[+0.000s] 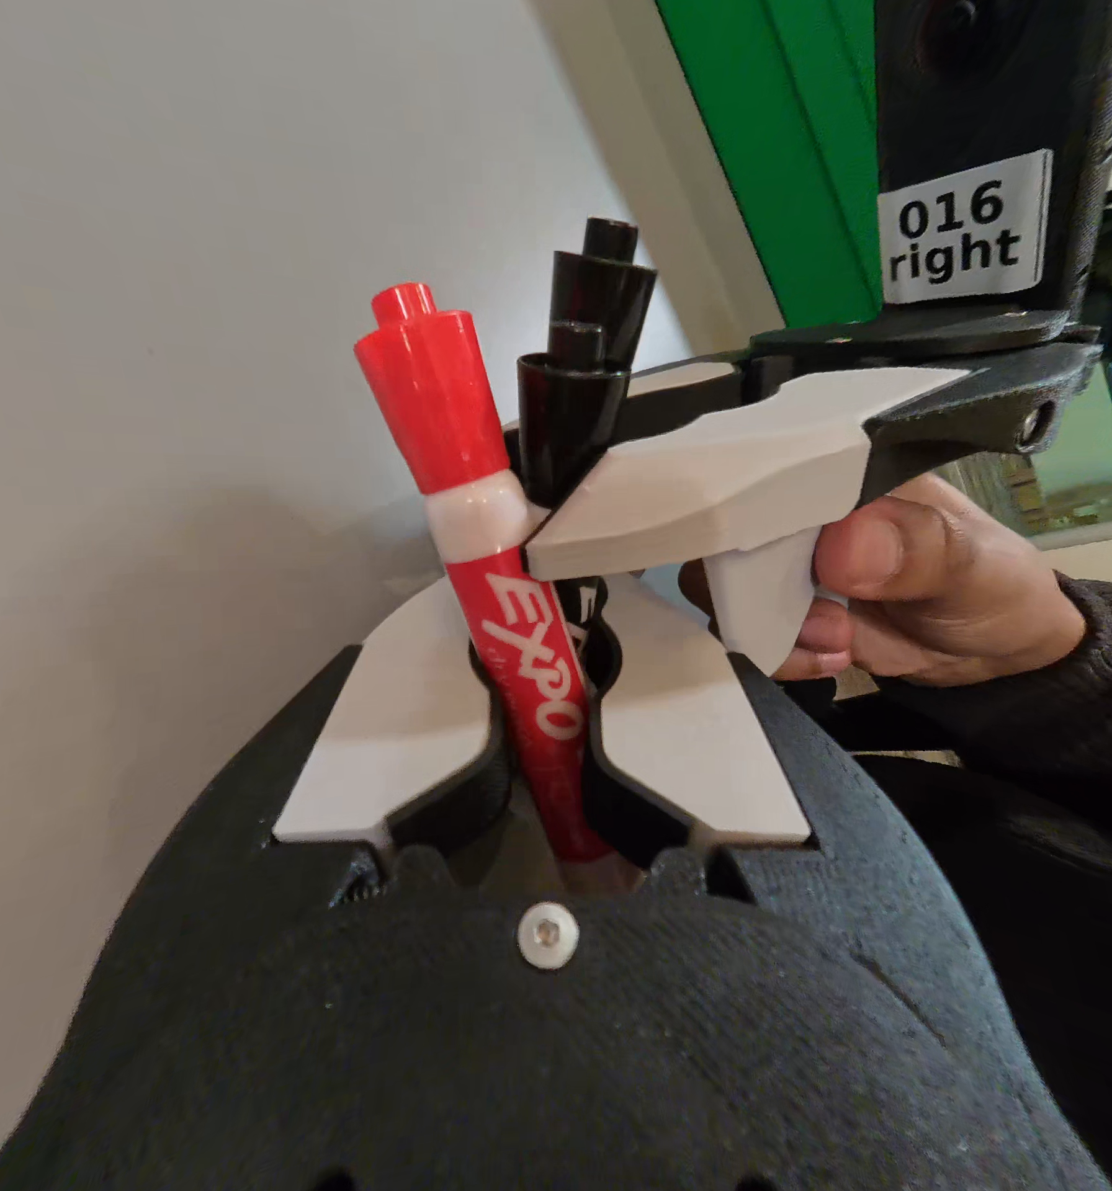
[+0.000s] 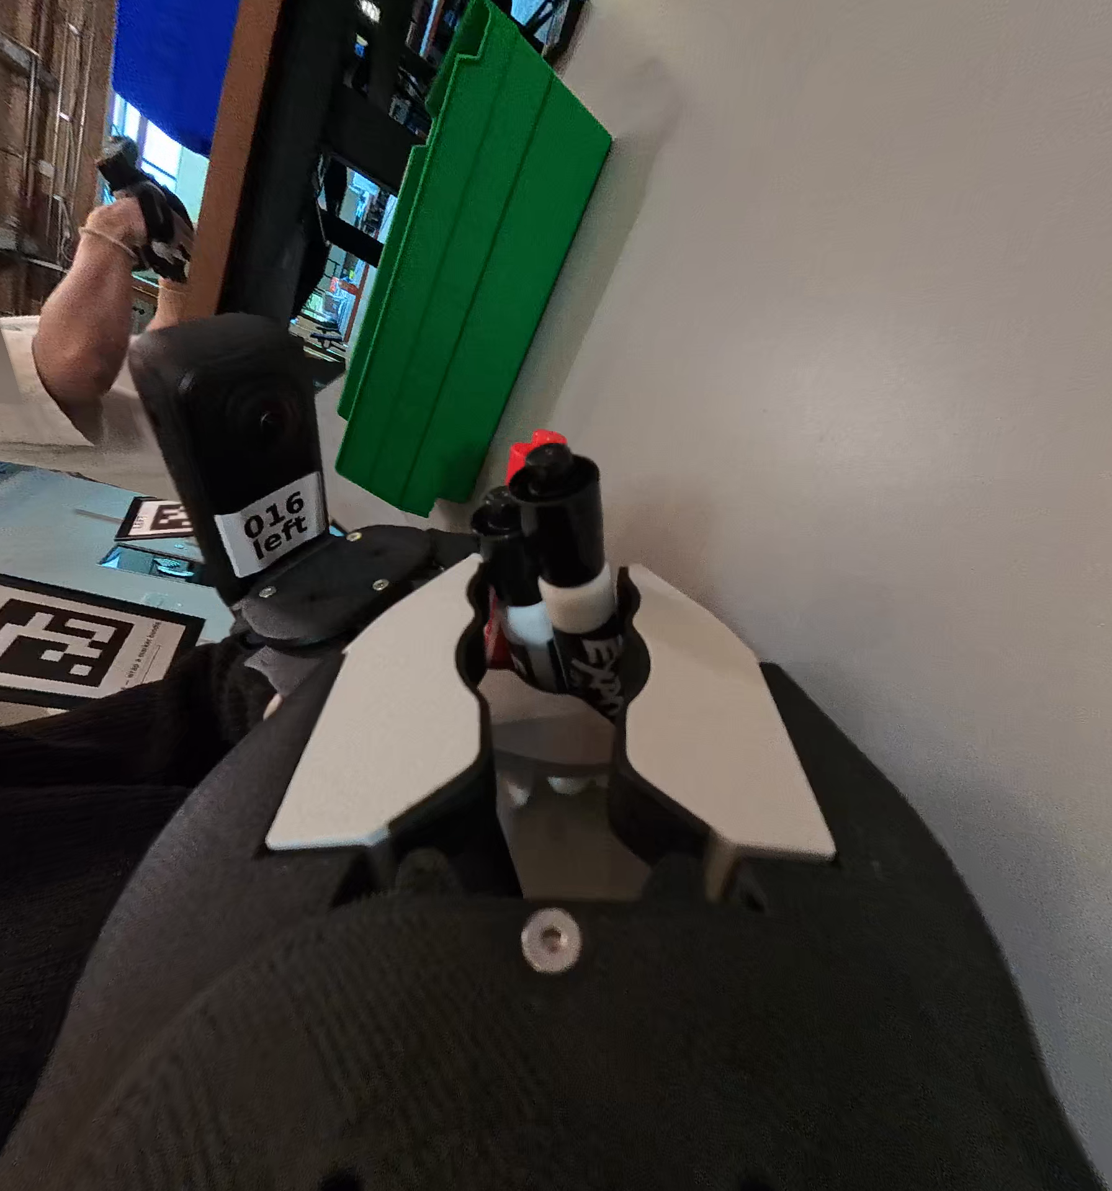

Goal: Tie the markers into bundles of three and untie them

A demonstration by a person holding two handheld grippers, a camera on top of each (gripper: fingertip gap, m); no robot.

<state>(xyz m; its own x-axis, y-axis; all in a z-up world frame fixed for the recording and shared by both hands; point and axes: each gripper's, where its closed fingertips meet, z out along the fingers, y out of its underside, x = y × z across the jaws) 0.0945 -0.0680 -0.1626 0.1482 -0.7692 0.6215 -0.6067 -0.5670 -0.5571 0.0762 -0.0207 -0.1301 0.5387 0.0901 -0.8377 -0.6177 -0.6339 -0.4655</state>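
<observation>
We see a pale table surface filling the background, with a green bin lying on it beyond the tools. Our left gripper has its white fingers closed round the lower barrels of three markers held together. Our right gripper closes round the same group higher up, near the caps. The red marker stands foremost in the left wrist view, with the two black markers just behind, touching it.
</observation>
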